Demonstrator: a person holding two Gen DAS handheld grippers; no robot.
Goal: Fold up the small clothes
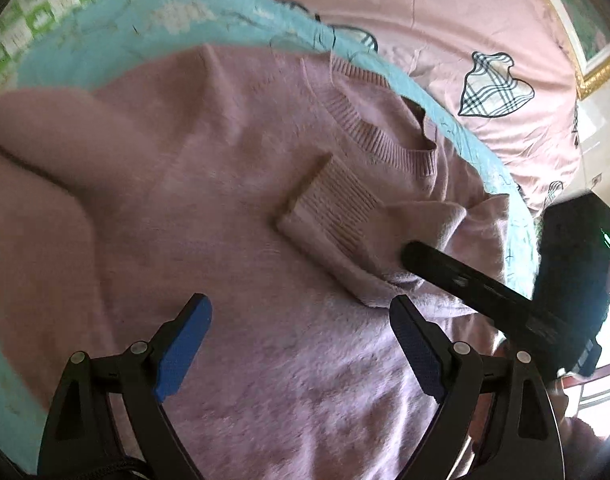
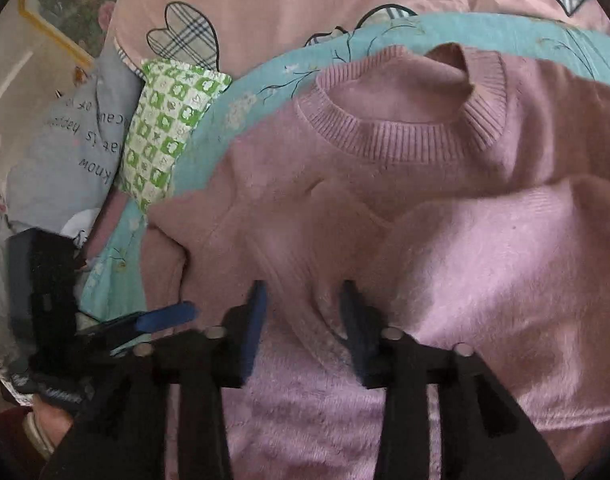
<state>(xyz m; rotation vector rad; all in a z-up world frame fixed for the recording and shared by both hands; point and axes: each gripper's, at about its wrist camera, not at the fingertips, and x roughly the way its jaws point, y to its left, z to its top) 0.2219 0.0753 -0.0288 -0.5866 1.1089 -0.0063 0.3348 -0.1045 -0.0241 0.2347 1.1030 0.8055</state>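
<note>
A pink fuzzy sweater (image 1: 233, 184) lies on a turquoise sheet (image 1: 117, 40), its ribbed collar (image 1: 385, 140) toward the far side. One sleeve is folded across the chest, its ribbed cuff (image 1: 333, 204) lying on the body. My left gripper (image 1: 301, 340) is open and empty just above the sweater's front. In the right wrist view the sweater (image 2: 485, 260) fills the frame, collar (image 2: 405, 140) at top. My right gripper (image 2: 303, 312) has its jaws partly apart around the sleeve cuff (image 2: 305, 308), which lies between them. The right gripper's finger (image 1: 465, 276) shows in the left wrist view at the sleeve.
A pink duvet with plaid heart patches (image 1: 493, 84) lies beyond the sheet. A green checked pillow (image 2: 165, 128) and a grey printed cushion (image 2: 73, 148) sit at the left. A gold-framed picture (image 1: 597, 68) stands at the far right.
</note>
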